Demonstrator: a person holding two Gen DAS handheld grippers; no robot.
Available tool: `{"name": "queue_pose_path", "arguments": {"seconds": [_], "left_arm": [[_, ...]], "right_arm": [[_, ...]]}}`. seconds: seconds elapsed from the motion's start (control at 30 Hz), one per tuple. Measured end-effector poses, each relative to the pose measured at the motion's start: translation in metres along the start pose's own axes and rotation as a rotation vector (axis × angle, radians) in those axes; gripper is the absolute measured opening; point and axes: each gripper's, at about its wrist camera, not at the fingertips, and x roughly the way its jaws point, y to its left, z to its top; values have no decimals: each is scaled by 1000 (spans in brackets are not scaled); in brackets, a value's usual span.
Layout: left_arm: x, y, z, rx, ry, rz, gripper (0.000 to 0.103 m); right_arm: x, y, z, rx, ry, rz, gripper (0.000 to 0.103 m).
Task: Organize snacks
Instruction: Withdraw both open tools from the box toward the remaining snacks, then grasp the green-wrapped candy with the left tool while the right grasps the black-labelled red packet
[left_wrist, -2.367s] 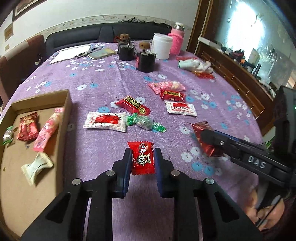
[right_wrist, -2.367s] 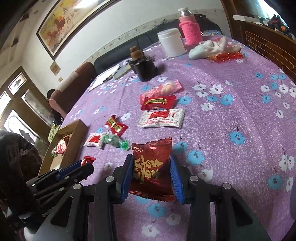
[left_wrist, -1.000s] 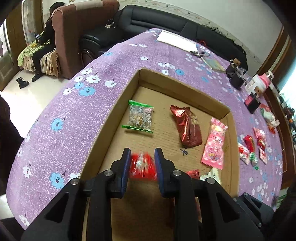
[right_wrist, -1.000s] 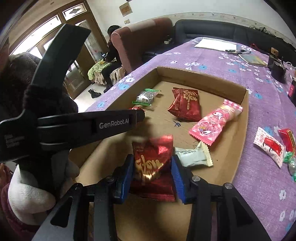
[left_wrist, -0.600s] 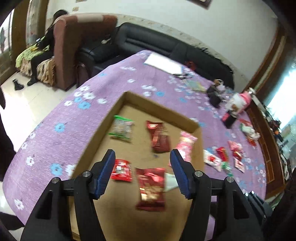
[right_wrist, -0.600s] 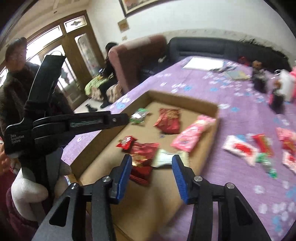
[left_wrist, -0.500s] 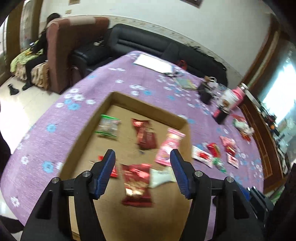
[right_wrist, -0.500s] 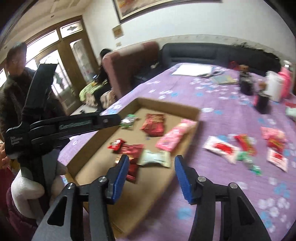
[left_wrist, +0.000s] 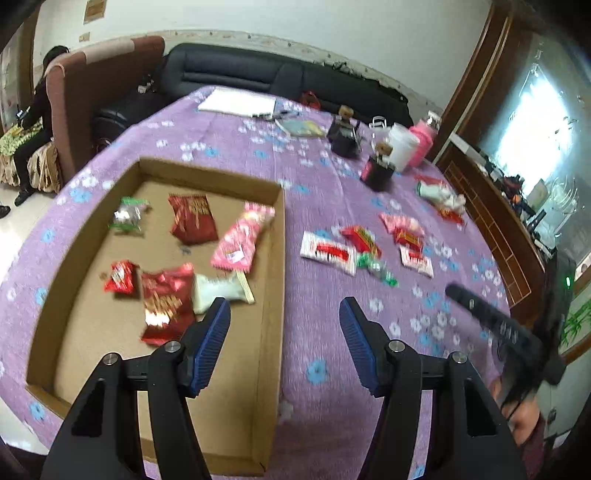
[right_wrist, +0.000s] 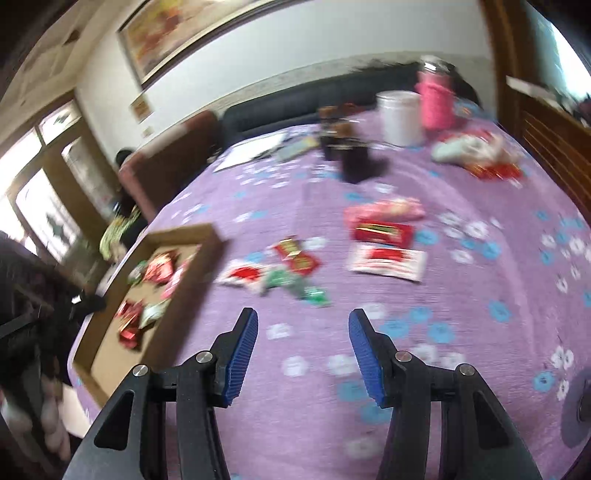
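A cardboard box (left_wrist: 274, 332) lies on the purple flowered cloth and holds several snacks. Among them are a small red packet (left_wrist: 120, 277), a shiny red packet (left_wrist: 164, 301) and a white one (left_wrist: 218, 290). My left gripper (left_wrist: 284, 314) hangs open and empty above the box's right wall. My right gripper (right_wrist: 303, 317) is open and empty over bare cloth. Just beyond it lie loose snacks: a green candy (right_wrist: 291, 284), a red bar (right_wrist: 295, 254) and a white-and-red sachet (right_wrist: 388, 260). The box (right_wrist: 207, 236) is to its left. One of my right gripper's fingers (left_wrist: 480, 312) shows blurred in the left wrist view.
Black containers (left_wrist: 345, 138), a white jar (left_wrist: 400, 149) and a pink bottle (left_wrist: 424, 138) stand at the table's far side, next to papers (left_wrist: 238, 103). A white bundle (right_wrist: 461, 149) lies far right. Behind are a dark sofa and an armchair with a seated person (left_wrist: 33, 122).
Both grippers opened and let their red packets go inside the box. They then pulled back and swung right, the right one well clear of the box toward the loose snacks.
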Motion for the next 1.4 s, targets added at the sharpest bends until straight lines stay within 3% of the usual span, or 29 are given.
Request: {"name": "queue_pose_path", "arguments": {"seconds": [0.2,0.47,0.6,0.7,0.77,0.8,0.97,1.17,1.3,1.4], "left_arm": [[10,-11,-12,-1,39,-6,60],[12,-20,-19,31,55,-20,60],[13,-17,-19,30,59,-20,60],[12,-14,-18,27,57,-22,60],[12,-13,-18,25,55,-24,60],[12,-13,-18,25,54,-26,60],[16,-18,-21,35,61,-50,60],[23,-39,-26,94,77,-78,60],[31,-61,-33,148,99,-99,60],[36,-81,-40,233,90,-111,60]], "right_arm": [[29,-13,15,13,19,15,55],[94,24,53,-72,63,-3,55],[134,41,62,-121,131,-23,55],[154,42,59,-124,171,-40,41],[152,38,56,-113,171,-51,21],[147,33,54,-96,171,-48,21],[113,12,32,-52,185,-62,20],[64,-7,-9,-14,233,-13,20],[43,-23,-16,-35,162,-74,27],[38,-26,-17,-38,144,-35,33]]}}
